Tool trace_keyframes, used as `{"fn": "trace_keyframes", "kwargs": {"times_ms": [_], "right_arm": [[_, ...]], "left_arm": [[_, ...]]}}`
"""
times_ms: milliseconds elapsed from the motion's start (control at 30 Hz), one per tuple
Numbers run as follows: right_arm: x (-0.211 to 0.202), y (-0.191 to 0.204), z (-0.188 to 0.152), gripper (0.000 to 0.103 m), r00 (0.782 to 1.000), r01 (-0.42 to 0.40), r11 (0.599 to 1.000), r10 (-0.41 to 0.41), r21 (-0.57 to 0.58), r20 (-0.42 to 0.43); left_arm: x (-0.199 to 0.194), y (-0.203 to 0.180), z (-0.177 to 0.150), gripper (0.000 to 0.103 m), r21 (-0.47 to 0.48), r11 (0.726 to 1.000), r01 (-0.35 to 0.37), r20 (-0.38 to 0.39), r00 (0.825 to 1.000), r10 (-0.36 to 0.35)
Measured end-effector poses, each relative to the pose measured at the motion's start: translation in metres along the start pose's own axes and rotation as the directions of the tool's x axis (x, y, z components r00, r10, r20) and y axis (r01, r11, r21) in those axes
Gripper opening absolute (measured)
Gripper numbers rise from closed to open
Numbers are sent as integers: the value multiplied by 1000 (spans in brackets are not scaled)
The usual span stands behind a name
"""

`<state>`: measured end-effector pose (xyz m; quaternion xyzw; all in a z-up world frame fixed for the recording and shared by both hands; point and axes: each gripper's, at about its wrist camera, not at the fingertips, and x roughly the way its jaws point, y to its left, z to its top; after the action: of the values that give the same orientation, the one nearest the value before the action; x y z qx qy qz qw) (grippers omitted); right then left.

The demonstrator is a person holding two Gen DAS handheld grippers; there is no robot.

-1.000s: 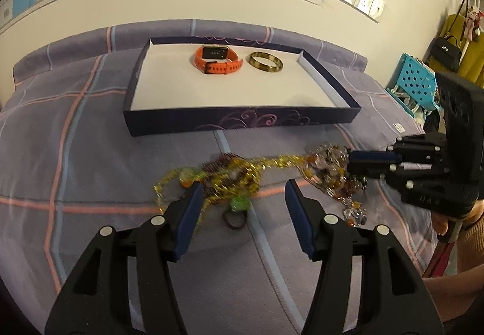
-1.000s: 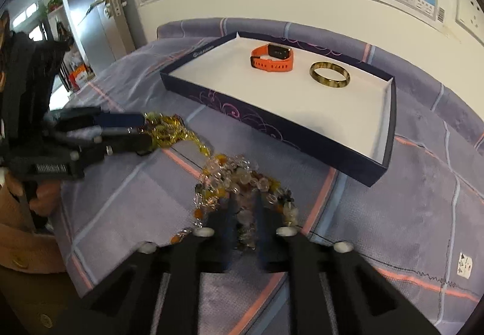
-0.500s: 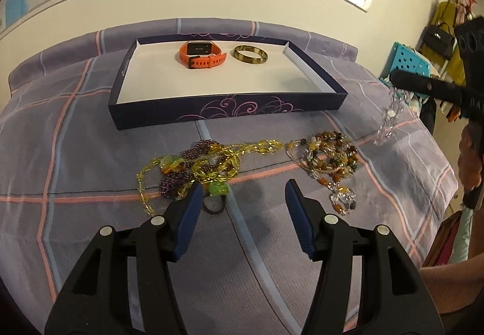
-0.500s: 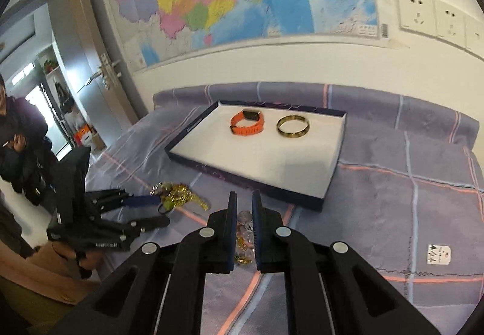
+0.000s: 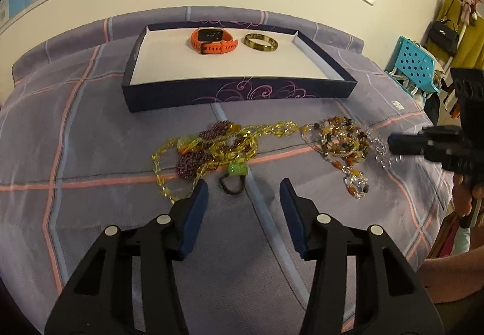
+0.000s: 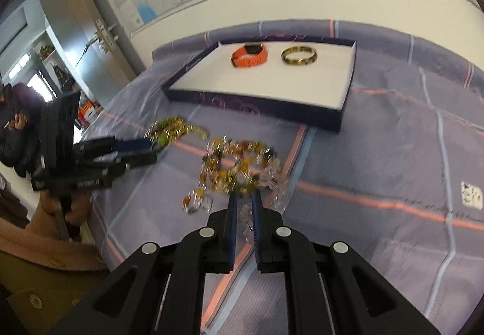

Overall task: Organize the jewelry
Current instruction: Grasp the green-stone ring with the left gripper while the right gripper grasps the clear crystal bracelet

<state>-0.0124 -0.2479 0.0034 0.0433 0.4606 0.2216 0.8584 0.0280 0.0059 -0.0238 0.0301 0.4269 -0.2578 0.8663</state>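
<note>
A navy tray (image 5: pixel 239 93) with a white floor holds an orange watch (image 5: pixel 213 40) and a gold bangle (image 5: pixel 260 43). In front of it on the bedspread lie a yellow-and-purple necklace tangle (image 5: pixel 211 147) and an amber bead necklace (image 5: pixel 341 138). My left gripper (image 5: pixel 243 187) hovers over the tangle's near edge, jaws closing but still apart. A small dark bead loop (image 5: pixel 231 185) with a green bead lies between the tips, untouched. My right gripper (image 6: pixel 243 196) is shut on a clear crystal strand (image 6: pixel 245 214) beside the amber beads (image 6: pixel 239 162).
The striped bedspread (image 5: pixel 90 153) drops off at the right, by a blue plastic stool (image 5: pixel 414 63) and hanging bags. A person in dark clothes (image 6: pixel 15 129) stands by the door at the left. The wall with a map runs behind the tray (image 6: pixel 257 105).
The right gripper drew the clear strand up and away from the amber pile, then came back down at the pile's right edge. The left jaws have narrowed a little.
</note>
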Motion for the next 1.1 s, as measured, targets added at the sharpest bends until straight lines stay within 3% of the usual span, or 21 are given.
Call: {"fn": "trace_keyframes", "kwargs": {"times_ms": [100, 233, 300, 400, 467, 633, 667, 733, 767, 833, 933, 1100], "right_arm": [[2, 1, -3, 11, 1000, 11, 1000, -11, 1, -3], [-4, -4, -4, 28, 999, 30, 999, -31, 18, 31], [-6, -5, -3, 44, 996, 71, 997, -72, 19, 46], [-3, -10, -2, 49, 991, 122, 992, -123, 21, 52], [3, -17, 0, 49, 992, 119, 992, -120, 41, 45], [17, -12, 0, 48, 985, 173, 985, -173, -2, 22], [19, -8, 0, 46, 979, 201, 979, -201, -27, 21], [22, -5, 1, 29, 973, 230, 972, -229, -47, 23], [22, -6, 1, 26, 972, 236, 971, -235, -44, 23], [21, -9, 1, 18, 974, 225, 974, -224, -31, 22], [18, -13, 1, 17, 976, 215, 977, -215, -5, 22], [3, -18, 5, 16, 982, 174, 984, -177, 45, 63]], "left_arm": [[6, 0, 6, 48, -2, 1000, -5, -8, 1000, 5], [10, -1, 10, 48, -2, 1000, -16, -8, 1000, 16], [11, -2, 9, 38, 2, 999, -34, -8, 999, 34], [10, -5, 7, 23, 14, 999, -52, -12, 999, 52], [8, -7, 5, 18, 18, 999, -44, -19, 999, 44], [5, -11, -1, 19, 23, 999, -35, -20, 999, 36], [4, -11, -2, 19, 22, 999, -38, -18, 999, 38], [5, -11, -1, 23, 24, 999, -34, -14, 999, 34], [5, -12, -1, 26, 26, 999, -34, -13, 999, 34], [7, -14, 0, 26, 32, 999, -44, -12, 999, 44], [8, -16, 1, 18, 35, 998, -54, -12, 998, 55], [6, -15, 0, 16, 20, 999, -45, -10, 999, 46]]}}
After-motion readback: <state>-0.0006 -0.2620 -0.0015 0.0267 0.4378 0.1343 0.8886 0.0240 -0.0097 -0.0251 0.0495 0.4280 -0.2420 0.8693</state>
